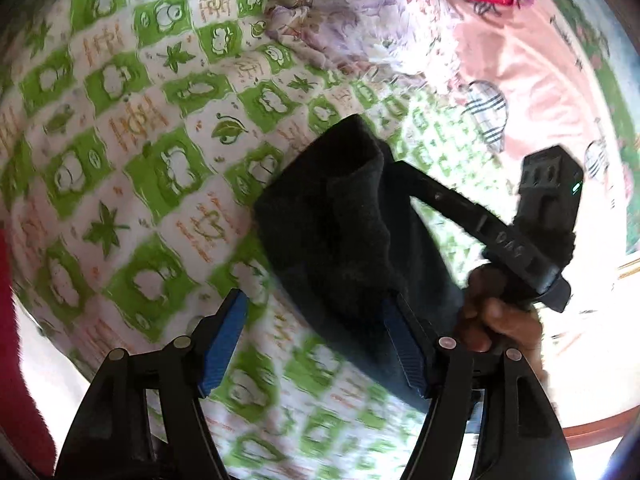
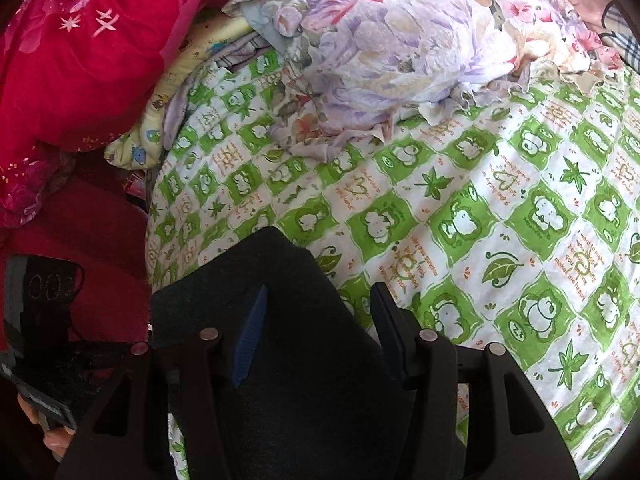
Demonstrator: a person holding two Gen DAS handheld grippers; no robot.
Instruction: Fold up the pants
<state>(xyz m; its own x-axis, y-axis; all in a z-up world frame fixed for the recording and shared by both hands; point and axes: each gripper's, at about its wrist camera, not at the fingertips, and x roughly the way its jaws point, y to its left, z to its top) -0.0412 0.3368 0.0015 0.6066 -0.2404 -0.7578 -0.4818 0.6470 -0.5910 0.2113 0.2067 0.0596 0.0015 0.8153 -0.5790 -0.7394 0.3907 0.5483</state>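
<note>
- The left gripper (image 1: 316, 344) gapes wide; the dark, soft fabric pants (image 1: 344, 216) drape over its right finger only.
- The right gripper (image 2: 320, 344) is spread wide, pants (image 2: 280, 320) bunched between its fingers, above the green-and-white checked bedsheet (image 2: 480, 220).

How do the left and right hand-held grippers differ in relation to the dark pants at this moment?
The left hand-held gripper has bedsheet showing between its fingers, with the dark pants only over its right finger; the right hand-held gripper has the pants filling the gap between its fingers. The left wrist view is motion-blurred; the right is sharp. Both stand open with blue pads.
</note>
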